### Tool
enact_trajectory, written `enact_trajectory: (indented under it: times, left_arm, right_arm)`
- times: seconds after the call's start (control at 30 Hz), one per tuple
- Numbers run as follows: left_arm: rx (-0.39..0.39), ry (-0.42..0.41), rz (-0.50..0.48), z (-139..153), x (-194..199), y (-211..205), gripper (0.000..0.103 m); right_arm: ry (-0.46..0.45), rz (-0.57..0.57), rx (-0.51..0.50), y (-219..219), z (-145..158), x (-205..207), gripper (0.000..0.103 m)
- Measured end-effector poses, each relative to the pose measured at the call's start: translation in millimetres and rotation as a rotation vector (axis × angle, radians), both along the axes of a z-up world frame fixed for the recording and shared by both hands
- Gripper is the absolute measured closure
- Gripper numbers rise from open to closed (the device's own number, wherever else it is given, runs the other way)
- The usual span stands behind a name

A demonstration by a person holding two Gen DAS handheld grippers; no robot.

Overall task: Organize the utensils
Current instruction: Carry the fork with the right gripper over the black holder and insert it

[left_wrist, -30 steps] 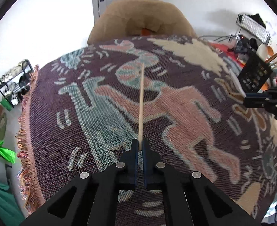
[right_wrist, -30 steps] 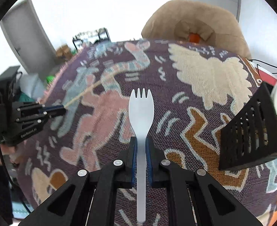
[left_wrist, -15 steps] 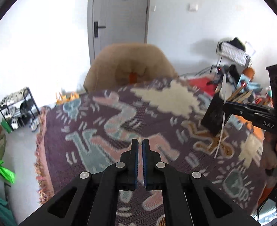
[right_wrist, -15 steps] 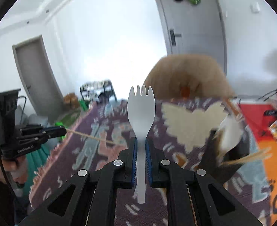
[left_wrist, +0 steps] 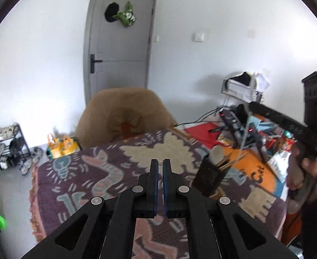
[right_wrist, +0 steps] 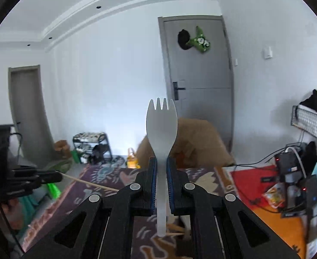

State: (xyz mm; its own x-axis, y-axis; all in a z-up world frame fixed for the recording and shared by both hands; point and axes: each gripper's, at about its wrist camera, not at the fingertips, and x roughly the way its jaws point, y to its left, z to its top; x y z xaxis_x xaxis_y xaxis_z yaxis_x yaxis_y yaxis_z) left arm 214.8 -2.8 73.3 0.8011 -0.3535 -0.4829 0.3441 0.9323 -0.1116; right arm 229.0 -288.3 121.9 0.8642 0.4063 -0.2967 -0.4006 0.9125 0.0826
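Right wrist view: right gripper clamped on spork, raised.
Left gripper: clamped on stick, seemingly.
Holder: already has utensils.
Left: both still outside holder.

Both tongs higher off the blanket, spork and chopstick aloft

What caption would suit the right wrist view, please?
Right gripper clamps an upright white spork; left gripper holds a wooden stick.
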Motion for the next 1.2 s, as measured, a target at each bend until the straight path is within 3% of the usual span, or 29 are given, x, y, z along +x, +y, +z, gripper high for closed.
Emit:
enact_trajectory:
  times: [0.3, 0.6, 0.97, 1.07, 1.13, 1.2]
  left_arm:
    - [-0.017, -0.015, -0.084, 19, 2, -31, 0.1]
    - [-0.01, 0.005, -0.153, 25, 6, -60, 0.1]
    - [0.017, 0.024, -0.218, 38, 7, -87, 0.1]
    - [0.026, 0.032, -0.233, 41, 9, -93, 0.1]
    - [0.038, 0.033, -0.244, 43, 9, -97, 0.1]
    - [0.051, 0.036, -0.253, 46, 9, -102, 0.1]
  right_arm:
    - [-0.026, -0.073, -0.028, -9, -16, 4, 0.092]
    - [0.015, -0.087, -0.018, -19, -46, 28, 0.092]
    - [0.119, -0.048, 0.0, -28, -57, 30, 0.092]
    - [0.145, -0.038, 0.014, -34, -57, 27, 0.086]
    - [0.135, -0.042, 0.03, -39, -54, 21, 0.07]
    - [0.122, -0.043, 0.045, -44, -51, 15, 0.064]
